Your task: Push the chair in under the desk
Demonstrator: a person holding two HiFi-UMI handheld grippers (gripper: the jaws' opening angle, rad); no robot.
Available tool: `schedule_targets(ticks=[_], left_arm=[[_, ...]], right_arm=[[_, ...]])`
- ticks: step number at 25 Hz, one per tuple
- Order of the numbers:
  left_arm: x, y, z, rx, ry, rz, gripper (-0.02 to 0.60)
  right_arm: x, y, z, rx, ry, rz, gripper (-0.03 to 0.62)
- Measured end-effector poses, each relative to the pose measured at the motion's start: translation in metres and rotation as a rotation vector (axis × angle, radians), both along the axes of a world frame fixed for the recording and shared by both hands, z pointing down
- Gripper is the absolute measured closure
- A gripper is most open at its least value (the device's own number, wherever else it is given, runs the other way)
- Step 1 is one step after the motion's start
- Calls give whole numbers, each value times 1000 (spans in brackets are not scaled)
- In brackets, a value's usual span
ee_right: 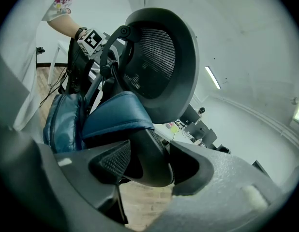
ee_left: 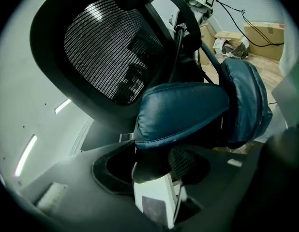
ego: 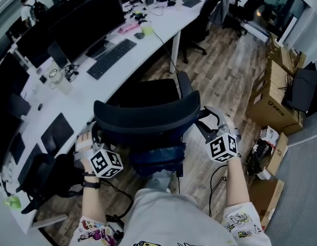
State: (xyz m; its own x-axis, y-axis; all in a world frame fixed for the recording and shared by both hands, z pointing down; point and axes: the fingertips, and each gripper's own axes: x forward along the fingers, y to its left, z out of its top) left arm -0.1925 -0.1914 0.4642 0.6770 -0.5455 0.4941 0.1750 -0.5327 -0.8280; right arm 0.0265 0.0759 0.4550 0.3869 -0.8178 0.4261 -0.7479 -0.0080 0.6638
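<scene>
The black mesh-backed office chair (ego: pixel 148 114) stands just in front of me, facing the white desk (ego: pixel 163 27), with its seat partly under the desk edge. A blue padded piece (ego: pixel 158 158) hangs on the rear of its back. My left gripper (ego: pixel 94 137) clasps the left edge of the chair back, and my right gripper (ego: pixel 207 124) clasps the right edge. In the left gripper view the dark frame edge sits between the jaws of the left gripper (ee_left: pixel 154 166), below the blue pad (ee_left: pixel 188 110). In the right gripper view the right gripper (ee_right: pixel 149 166) pinches the dark frame under the mesh back (ee_right: pixel 156 62).
A keyboard (ego: pixel 111 58) and dark monitors (ego: pixel 81 22) are on the desk. Cardboard boxes (ego: pixel 274 94) stand on the wooden floor at the right. Another black chair (ego: pixel 51 178) is at my lower left, and one more (ego: pixel 199 19) sits further along the desk. Cables (ego: pixel 217 178) trail on the floor.
</scene>
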Motion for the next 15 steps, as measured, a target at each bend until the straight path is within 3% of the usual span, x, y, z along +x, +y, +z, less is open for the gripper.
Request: schedule_targets(ticks=[15], left_arm=[[62,-42,-1,6,2,-46,360]], right_arm=[[82,-59,0,-4,15,-46,342]])
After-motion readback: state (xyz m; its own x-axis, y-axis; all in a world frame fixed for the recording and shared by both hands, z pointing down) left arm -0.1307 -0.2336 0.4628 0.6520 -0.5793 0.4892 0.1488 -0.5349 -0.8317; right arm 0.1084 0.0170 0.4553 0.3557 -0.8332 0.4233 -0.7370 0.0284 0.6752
